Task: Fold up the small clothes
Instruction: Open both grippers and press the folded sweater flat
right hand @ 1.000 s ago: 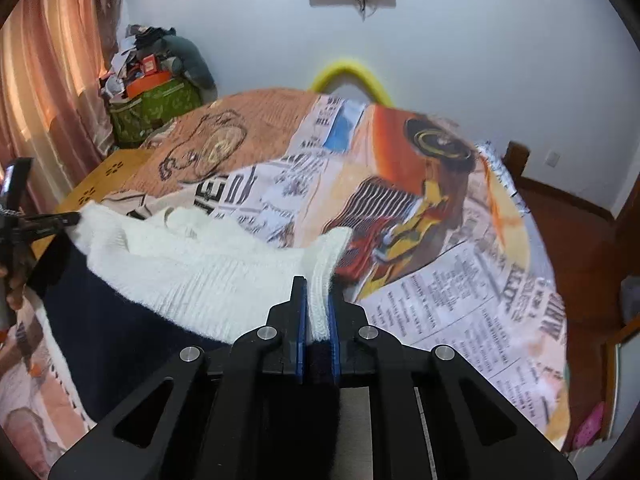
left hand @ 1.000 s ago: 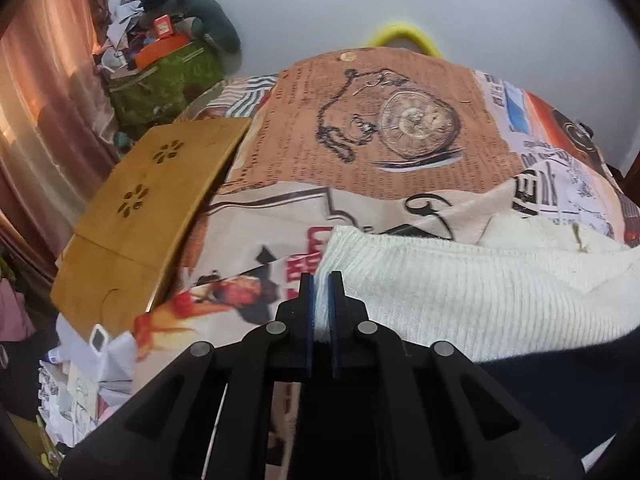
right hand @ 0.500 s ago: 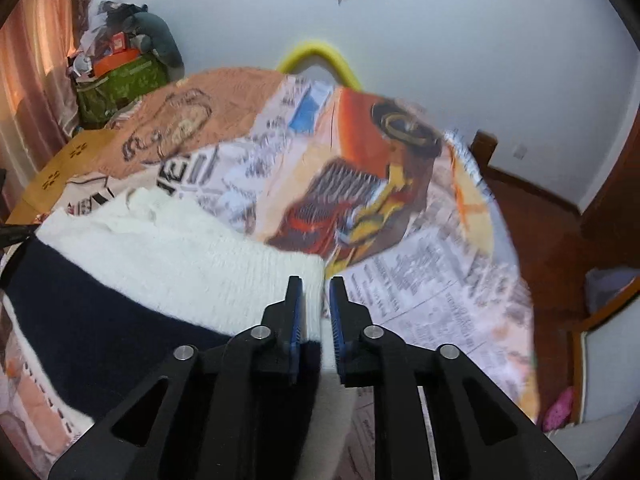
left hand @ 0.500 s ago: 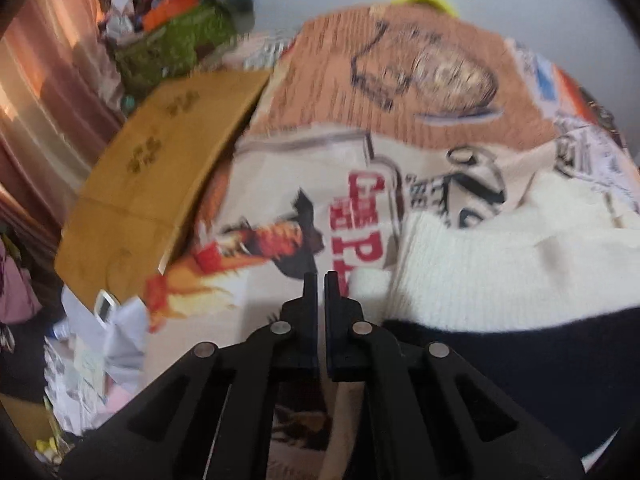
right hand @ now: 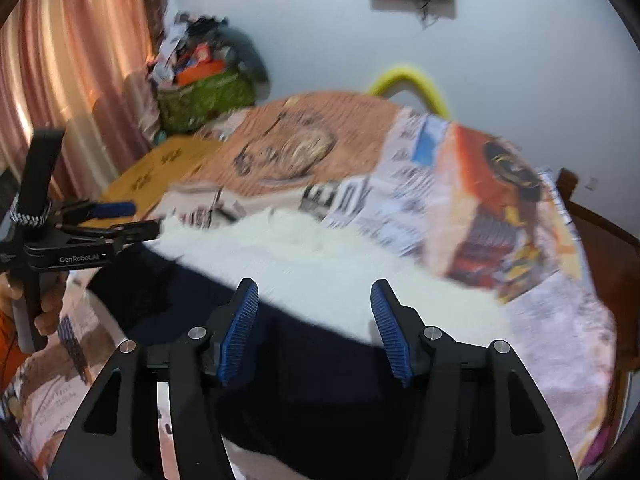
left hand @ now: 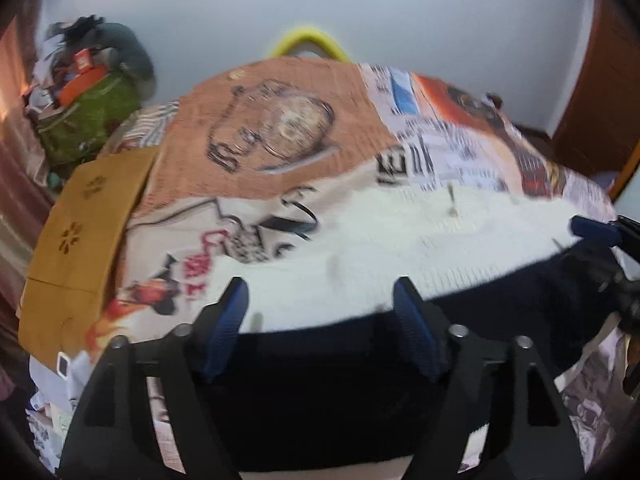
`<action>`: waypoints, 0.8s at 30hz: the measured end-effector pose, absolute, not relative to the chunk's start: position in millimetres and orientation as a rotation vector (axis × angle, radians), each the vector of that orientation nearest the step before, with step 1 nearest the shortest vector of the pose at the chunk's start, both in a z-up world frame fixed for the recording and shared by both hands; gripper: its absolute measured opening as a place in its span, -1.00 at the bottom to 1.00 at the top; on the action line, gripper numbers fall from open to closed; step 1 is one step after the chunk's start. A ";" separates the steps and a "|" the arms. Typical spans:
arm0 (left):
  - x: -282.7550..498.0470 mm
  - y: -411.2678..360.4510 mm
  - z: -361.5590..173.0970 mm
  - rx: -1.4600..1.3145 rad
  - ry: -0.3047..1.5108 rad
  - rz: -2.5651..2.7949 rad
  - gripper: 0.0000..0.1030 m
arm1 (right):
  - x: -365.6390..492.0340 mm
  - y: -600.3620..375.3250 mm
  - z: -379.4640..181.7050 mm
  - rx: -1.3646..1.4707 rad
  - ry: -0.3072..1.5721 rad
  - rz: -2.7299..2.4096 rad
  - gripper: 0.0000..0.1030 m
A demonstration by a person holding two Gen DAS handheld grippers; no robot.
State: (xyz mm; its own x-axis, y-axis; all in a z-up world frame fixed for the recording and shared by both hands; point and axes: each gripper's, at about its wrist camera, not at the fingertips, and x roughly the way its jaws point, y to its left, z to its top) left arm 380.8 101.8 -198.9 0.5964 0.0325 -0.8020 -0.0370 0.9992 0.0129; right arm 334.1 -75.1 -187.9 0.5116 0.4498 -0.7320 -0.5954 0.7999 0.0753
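Landmark: the cream-and-navy knitted sweater [left hand: 400, 248] lying flat on the printed bedspread [left hand: 280, 152]. Beyond the sweater, bare bedspread reaches the yellow curved headboard [left hand: 308, 40]. Left of it, a flat wooden lap board [left hand: 84, 224] lies on the bed edge; past that stands a cluttered green bag [right hand: 204, 96].

Both hand-held grippers, left [left hand: 320, 304] and right [right hand: 314, 308], jaws wide apart.

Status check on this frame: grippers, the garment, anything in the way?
Left gripper open, right gripper open, both empty. White-and-navy sweater lies flat on the printed bedspread, white part over navy. Nothing blocking.
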 end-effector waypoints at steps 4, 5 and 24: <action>385.7 90.0 -236.3 0.042 1.037 0.058 0.65 | 330.5 -65.4 -218.8 -0.278 0.867 0.629 0.14; 383.8 91.1 -242.1 0.044 1.040 0.057 0.71 | 325.6 -66.5 -219.4 -0.298 0.842 0.638 0.19; 299.0 152.1 -239.0 0.021 0.992 0.199 0.96 | 287.5 -128.2 -211.9 -0.323 0.877 0.508 0.36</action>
State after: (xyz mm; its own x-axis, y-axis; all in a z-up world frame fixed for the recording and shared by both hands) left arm 299.0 152.1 -239.0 0.5304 0.1767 -0.8291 -0.1575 0.9816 0.1084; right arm 287.5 -128.2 -211.9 0.5329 0.2885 -0.7955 -0.5460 0.8354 -0.0628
